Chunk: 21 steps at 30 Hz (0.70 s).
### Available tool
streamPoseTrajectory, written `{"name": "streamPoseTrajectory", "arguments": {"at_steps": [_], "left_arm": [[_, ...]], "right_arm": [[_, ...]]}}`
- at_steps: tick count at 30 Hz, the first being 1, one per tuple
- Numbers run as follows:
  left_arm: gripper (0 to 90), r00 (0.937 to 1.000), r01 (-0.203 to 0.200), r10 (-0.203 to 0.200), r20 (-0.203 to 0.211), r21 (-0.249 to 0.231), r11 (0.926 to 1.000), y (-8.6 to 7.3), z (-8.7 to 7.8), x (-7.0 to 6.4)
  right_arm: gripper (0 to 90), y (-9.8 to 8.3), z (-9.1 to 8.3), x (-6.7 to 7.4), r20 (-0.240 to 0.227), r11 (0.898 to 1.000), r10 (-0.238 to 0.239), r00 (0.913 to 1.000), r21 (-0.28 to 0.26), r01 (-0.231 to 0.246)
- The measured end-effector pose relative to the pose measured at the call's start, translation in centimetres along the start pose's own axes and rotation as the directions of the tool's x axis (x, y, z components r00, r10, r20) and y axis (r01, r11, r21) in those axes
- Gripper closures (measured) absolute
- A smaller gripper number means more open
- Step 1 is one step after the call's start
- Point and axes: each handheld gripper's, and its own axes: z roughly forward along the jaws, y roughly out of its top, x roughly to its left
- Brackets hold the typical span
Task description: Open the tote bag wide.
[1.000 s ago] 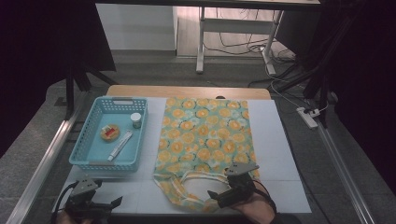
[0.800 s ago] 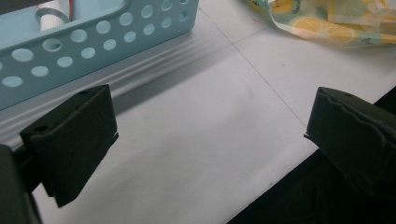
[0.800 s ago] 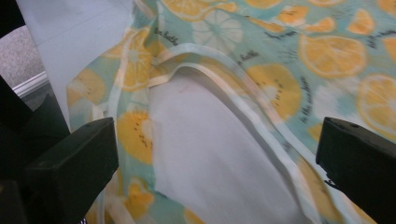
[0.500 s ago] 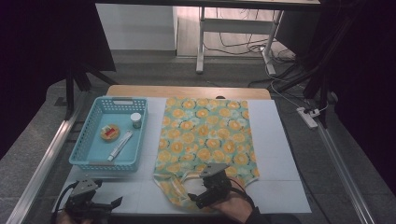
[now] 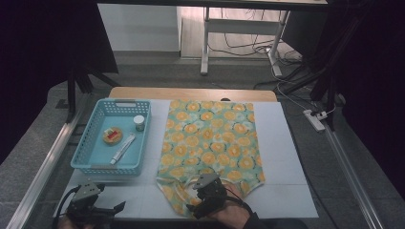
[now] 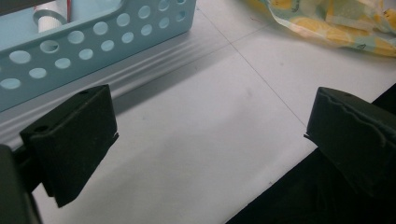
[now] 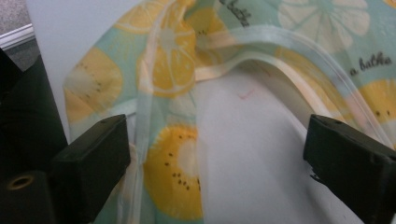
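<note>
The right gripper has slid in from the right along the near edge of the table and dropped lower, and it now sits over the handle end of the fruit-print tote bag. Its jaws have just been closing a little, yet they stand wide apart — in the right gripper view one strap of the bag's handle runs up between them, close to the left-hand jaw, with neither pad pressing on it. So nothing is held; I read this as the approach to a pinch on that strap, with the gap left to shut before any lifting or opening of the bag can start.

The bag lies flat on the white mat, its body stretching away from the gripper toward the far side of the table and its looped handles at the near edge, right under the right hand.

The left gripper has kept its place at the near left corner, jaws wide apart over bare mat and empty — the blue basket sits just beyond it, holding a tube, a small jar and a round item, well apart from the bag's handles
</note>
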Motion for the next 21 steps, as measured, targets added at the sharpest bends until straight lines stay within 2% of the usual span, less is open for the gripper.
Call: {"name": "streamPoseTrajectory", "arguments": {"at_steps": [2, 5, 6, 7, 9, 10, 11, 12, 16, 21], "left_arm": [[1.9, 1.0, -0.001, 0.001, 0.001, 0.002, 1.0, 0.0, 0.0, 0.0], [1.9, 1.0, -0.001, 0.001, 0.002, 0.0, 1.0, 0.0, 0.0, 0.0], [1.9, 1.0, -0.001, 0.001, 0.002, 0.0, 1.0, 0.0, 0.0, 0.0], [1.9, 1.0, -0.001, 0.001, 0.001, -0.001, 1.0, 0.0, 0.0, 0.0], [1.9, 1.0, -0.001, 0.001, 0.002, -0.002, 1.0, 0.0, 0.0, 0.0], [1.9, 1.0, -0.002, 0.002, 0.001, -0.001, 1.0, 0.0, 0.0, 0.0], [1.9, 1.0, -0.003, 0.003, 0.0, -0.001, 1.0, 0.0, 0.0, 0.0], [1.9, 1.0, -0.002, 0.002, -0.001, -0.002, 1.0, 0.0, 0.0, 0.0], [1.9, 1.0, -0.002, 0.002, -0.001, 0.0, 1.0, 0.0, 0.0, 0.0], [1.9, 1.0, -0.002, 0.002, 0.0, 0.0, 1.0, 0.0, 0.0, 0.0]], "right_arm": [[15.1, 0.2, 0.0, 0.1, -0.002, 1.0, -0.005, 1.0, -0.003, 0.005], [27.9, 0.6, 0.1, 0.5, -0.01, 0.999, -0.05, 0.9987, 0.005, 0.05], [40.9, 0.5, 0.1, 0.8, -0.03, 0.997, -0.071, 0.997, 0.004, 0.072], [44.7, 0.6, 0.0, 0.8, -0.037, 0.996, -0.084, 0.9957, 0.004, 0.084], [60.2, 0.6, -0.2, 0.9, -0.053, 0.996, -0.091, 0.9945, 0.005, 0.091], [60.2, 0.6, -0.2, 0.9, -0.053, 0.996, -0.091, 0.9945, 0.005, 0.091], [74.9, 0.6, -0.4, 0.8, -0.066, 0.995, -0.1, 0.9928, 0.009, 0.101], [84.7, 0.6, -0.4, 0.7, -0.079, 0.994, -0.102, 0.9916, 0.014, 0.104], [89.4, 0.9, -1.0, 0.3, -0.094, 0.996, -0.084, 0.9921, 0.011, 0.085], [89.7, 1.4, -2.0, -0.5, -0.071, 0.997, -0.071, 0.995, -0.018, 0.07]]}}
